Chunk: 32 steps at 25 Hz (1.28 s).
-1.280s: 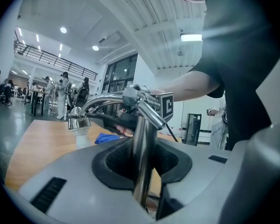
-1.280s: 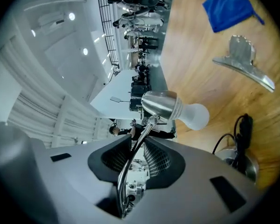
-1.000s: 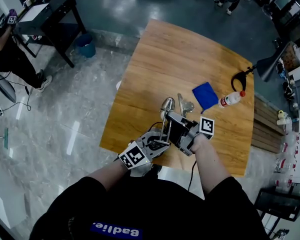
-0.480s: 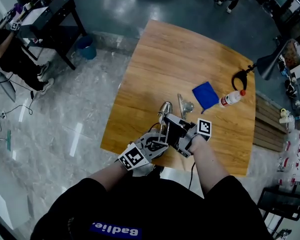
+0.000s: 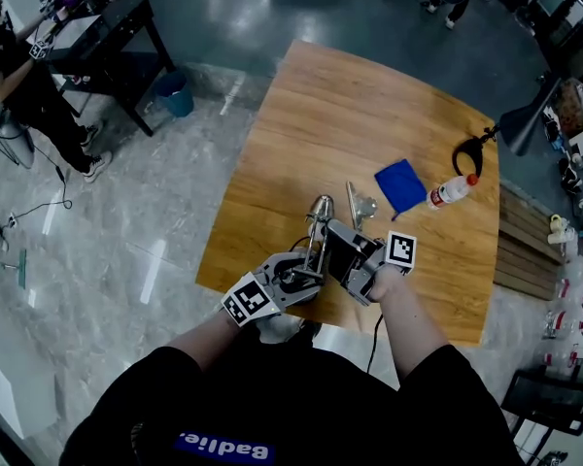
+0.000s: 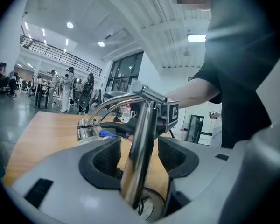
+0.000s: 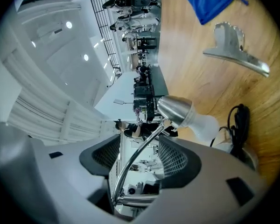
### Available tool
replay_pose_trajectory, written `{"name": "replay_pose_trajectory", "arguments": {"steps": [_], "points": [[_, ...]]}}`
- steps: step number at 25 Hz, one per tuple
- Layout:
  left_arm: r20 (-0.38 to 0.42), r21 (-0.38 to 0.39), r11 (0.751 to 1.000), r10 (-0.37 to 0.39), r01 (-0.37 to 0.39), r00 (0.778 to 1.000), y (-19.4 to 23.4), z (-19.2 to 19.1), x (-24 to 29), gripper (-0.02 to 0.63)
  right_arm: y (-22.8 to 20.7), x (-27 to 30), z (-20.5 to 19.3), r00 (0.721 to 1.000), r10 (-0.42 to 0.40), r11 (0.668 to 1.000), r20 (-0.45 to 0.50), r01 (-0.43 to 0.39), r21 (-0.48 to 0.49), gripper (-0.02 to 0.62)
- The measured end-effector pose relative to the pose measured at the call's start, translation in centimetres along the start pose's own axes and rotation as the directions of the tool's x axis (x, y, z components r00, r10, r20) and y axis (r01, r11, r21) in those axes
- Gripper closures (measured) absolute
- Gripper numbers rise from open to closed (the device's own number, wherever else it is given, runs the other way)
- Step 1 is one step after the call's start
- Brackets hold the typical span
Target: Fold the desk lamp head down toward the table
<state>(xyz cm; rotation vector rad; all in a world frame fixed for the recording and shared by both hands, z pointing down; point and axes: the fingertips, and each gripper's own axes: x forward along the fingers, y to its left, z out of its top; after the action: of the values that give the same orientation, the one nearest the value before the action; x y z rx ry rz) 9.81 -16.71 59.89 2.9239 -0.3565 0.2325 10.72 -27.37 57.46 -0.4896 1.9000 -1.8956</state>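
Fingers opening on both, nothing gripped: left gripper (image 6: 139, 158) straddles upright lamp post (image 6: 141, 139), right gripper (image 7: 136, 161) the curved neck (image 7: 139, 154); lamp head (image 7: 175, 110) just ahead, near desk's (image 5: 369, 95) front edge.

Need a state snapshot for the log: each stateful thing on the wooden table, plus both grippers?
Chrome desk lamp: standing, head bowed towards the table.
Left gripper: jaws opening, lamp post between them, unclamped.
Right gripper: jaws opening, lamp neck between them, unclamped.
Clear plastic bottle with red cap: on its side, capped.
Blue cloth: lying flat.
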Motion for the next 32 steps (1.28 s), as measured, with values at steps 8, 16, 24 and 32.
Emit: {"name": "replay_pose_trajectory", "arguments": {"steps": [8,16,24,32], "points": [[-0.042,-0.047,0.982,0.183,-0.185,0.982,-1.4,-0.6,-4.4,0.365,1.9,-5.9,-1.5,0.996,0.029,0.997,0.085,-0.023,-0.072,0.354],[0.071,-0.113,0.961,0.26,-0.251,0.963,-7.0,3.6,-11.1,0.367,5.8,-8.1,-9.4,0.983,0.046,0.938,0.179,0.019,-0.347,0.354],[0.101,-0.101,0.992,0.091,-0.081,0.991,-11.6,6.5,-17.3,0.367,10.4,-7.9,-20.2,0.946,0.041,0.798,0.322,0.163,-0.58,0.355],[0.131,-0.13,0.991,-0.013,0.03,0.991,-17.6,9.6,-22.6,0.368,15.7,-7.6,-30.5,0.938,0.04,0.584,0.343,0.257,-0.77,0.357]]}}
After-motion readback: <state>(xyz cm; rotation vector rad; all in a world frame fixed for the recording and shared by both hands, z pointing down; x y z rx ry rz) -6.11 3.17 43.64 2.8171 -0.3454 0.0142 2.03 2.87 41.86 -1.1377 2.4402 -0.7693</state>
